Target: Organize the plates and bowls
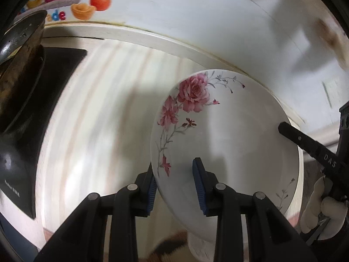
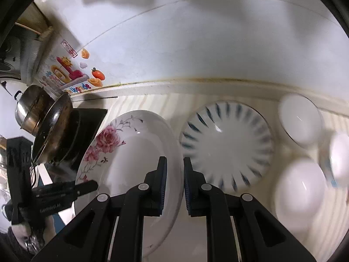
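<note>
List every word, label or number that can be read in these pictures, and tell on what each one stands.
"DAS": on a black finger of the right gripper.
"ade" in the left wrist view, "Upgrade" in the right: on the colourful cartoon wall sticker.
Red square stamp on the wall: too blurred.
Small white print on the black stove panel: too small.

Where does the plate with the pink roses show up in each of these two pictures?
Left wrist view: the rose plate fills the centre-right, its near rim between the left gripper fingers.
Right wrist view: the rose plate sits centre-left, its right rim between the right gripper fingers.
Shared landmark: the orange fruit sticker on the wall.
</note>
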Demonstrator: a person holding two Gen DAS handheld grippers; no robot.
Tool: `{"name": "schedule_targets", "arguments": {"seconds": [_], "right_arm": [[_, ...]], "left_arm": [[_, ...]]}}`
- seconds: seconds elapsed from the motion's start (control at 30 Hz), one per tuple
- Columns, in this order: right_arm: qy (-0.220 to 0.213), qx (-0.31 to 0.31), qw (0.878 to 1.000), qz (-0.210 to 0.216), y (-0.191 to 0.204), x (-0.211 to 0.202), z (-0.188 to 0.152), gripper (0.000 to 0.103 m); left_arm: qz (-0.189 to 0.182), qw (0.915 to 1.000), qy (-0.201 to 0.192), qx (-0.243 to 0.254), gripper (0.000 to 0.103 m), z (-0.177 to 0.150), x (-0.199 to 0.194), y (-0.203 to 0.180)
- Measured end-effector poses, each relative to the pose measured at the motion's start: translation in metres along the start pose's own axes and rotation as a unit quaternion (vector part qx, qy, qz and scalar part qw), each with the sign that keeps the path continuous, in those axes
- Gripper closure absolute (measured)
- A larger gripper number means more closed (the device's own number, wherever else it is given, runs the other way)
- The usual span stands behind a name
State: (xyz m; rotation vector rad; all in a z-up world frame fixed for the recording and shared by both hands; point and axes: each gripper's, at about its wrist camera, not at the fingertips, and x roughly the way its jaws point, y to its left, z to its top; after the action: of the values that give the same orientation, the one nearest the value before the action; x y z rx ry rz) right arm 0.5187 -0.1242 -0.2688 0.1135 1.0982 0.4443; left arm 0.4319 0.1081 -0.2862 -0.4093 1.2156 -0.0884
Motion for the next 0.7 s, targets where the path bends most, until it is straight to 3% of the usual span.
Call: {"name": "schedule_targets", "arguments": {"seconds": [0.13,0.3,0.5,0.7], "right_arm": [[-0.006,0.02,1.0,-0.009,-0.014,-0.043,-0.048,0.086],[0.002,0.038,0.999,-0.004,-0.032,-0.069,-0.11,0.087],[0.03,0.065,0.997,0.011,-0.057,-0.059,-0.17,0.087],[0.057,0.087,0.994,0.015,-0.078,-0.035,-0.198,0.087]], "left_arm": [[-0.007,0.9994,0.019,0.028,0.075,-0.028,0.001,-0.017],[0.005,0.9981,0.054,0.029,0.075,-0.063,0.013,-0.024],[0.037,0.9959,0.071,0.041,0.075,-0.091,0.027,-0.036],[0.076,0.9914,0.095,0.047,0.074,-0.113,0.054,-0.04]]}}
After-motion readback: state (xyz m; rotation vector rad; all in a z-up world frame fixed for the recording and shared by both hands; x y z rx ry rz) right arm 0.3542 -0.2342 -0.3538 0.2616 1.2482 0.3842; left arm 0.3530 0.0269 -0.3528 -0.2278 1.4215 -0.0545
